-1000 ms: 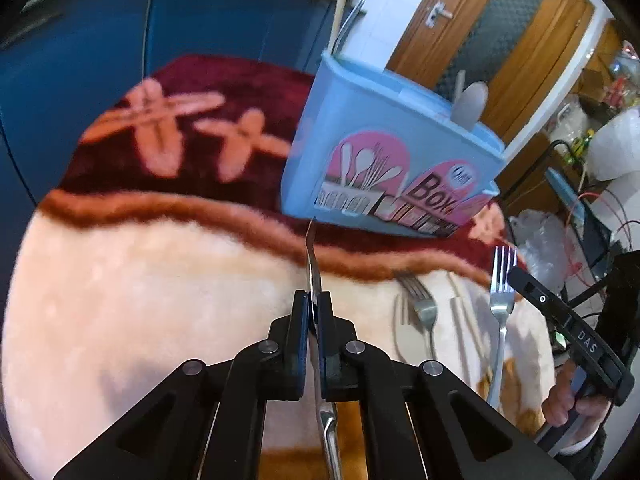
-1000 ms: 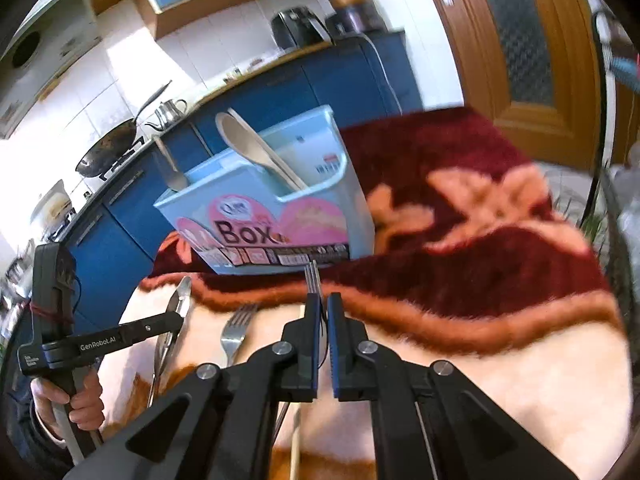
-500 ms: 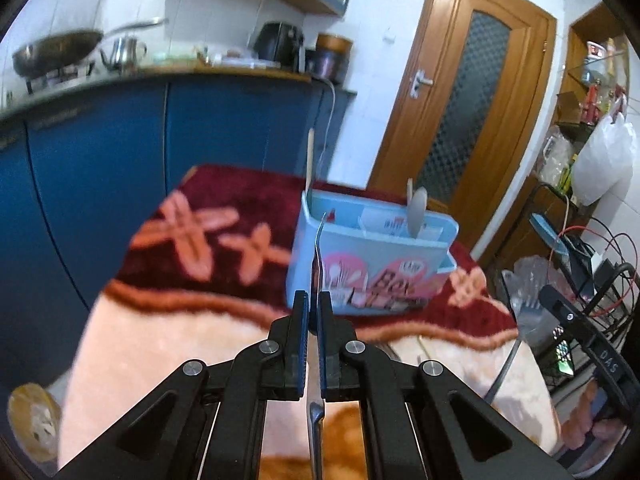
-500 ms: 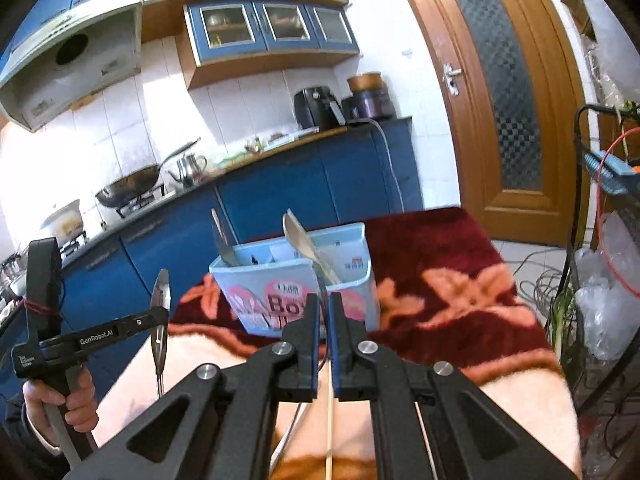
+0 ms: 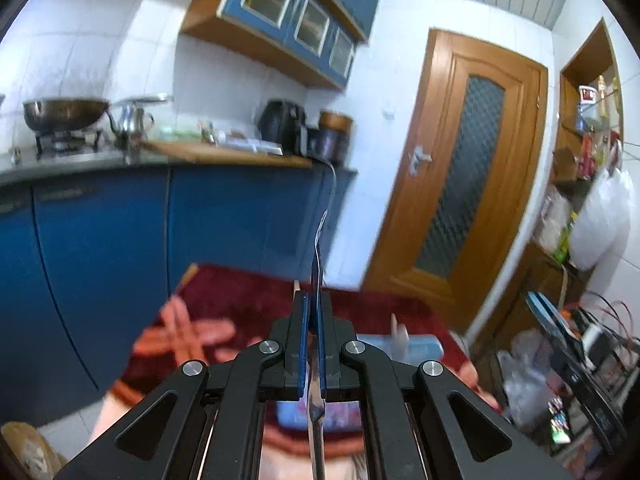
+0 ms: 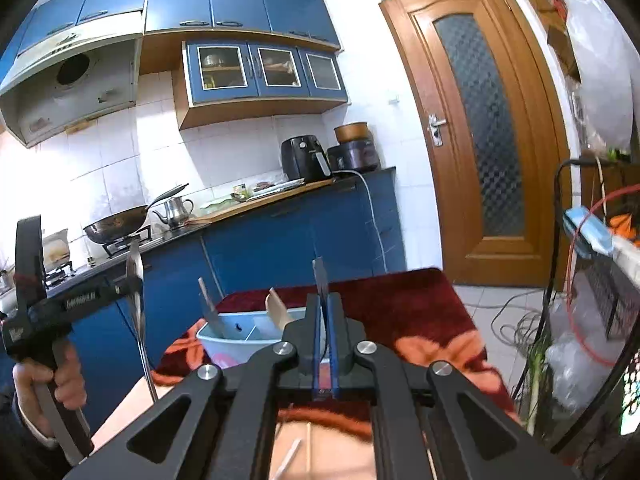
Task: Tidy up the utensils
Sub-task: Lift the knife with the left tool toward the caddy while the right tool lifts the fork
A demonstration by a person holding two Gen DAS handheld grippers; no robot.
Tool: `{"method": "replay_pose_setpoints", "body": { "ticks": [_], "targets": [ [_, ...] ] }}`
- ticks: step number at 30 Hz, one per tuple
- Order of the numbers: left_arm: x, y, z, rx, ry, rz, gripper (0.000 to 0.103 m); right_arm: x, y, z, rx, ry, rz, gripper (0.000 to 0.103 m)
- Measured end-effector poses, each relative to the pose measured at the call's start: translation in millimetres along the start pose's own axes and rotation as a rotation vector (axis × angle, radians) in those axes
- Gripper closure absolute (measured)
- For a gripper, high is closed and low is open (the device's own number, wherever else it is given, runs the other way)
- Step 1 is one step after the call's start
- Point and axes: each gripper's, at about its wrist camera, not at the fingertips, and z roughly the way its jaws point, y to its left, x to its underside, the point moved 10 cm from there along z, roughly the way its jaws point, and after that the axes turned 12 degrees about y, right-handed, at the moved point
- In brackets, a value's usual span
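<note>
My left gripper (image 5: 314,300) is shut on a metal spoon (image 5: 319,240), seen edge-on and standing up out of the jaws. The right wrist view shows that left gripper (image 6: 120,290) at the left, held by a hand (image 6: 60,380), with the spoon (image 6: 136,304) upright in it. My right gripper (image 6: 324,300) is shut on a fork (image 6: 320,276) whose end sticks up above the pads. The light blue utensil box (image 6: 240,340) stands below and beyond both grippers, with a metal utensil (image 6: 208,308) and a wooden spoon (image 6: 276,308) in it. The box (image 5: 416,350) is mostly hidden in the left wrist view.
A red and cream blanket (image 6: 400,304) covers the table. Pale chopsticks (image 6: 308,440) lie on it under my right gripper. Blue kitchen cabinets (image 5: 120,240) stand behind the table, a wooden door (image 5: 460,180) to the right, and cables and bags (image 6: 560,340) crowd the floor at the right.
Both grippers have risen and tilted upward with their utensils still held. The box and table have dropped low in both views, and the kitchen wall now fills them.
</note>
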Motion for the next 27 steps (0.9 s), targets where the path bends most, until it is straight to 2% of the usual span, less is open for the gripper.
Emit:
{"method": "replay_pose_setpoints", "body": {
  "ticks": [7, 14, 20, 27],
  "targets": [
    [-44, 4, 15, -0.041, -0.122, -0.031, 0.099, -29, -3, 8, 0.032, -0.040, -0.026, 0.098],
    [-67, 2, 29, -0.039, -0.199, -0.064, 0.099, -70, -3, 20, 0.101, -0.102, -0.074, 0.098],
    [-60, 0, 49, -0.043, -0.236, -0.029, 0.099, -87, 2, 38, 0.166, -0.123, -0.132, 0.098],
    [-30, 6, 80, -0.010, -0.176, -0.031, 0.099, -65, 9, 84, 0.202, -0.049, -0.208, 0.098]
  ]
}}
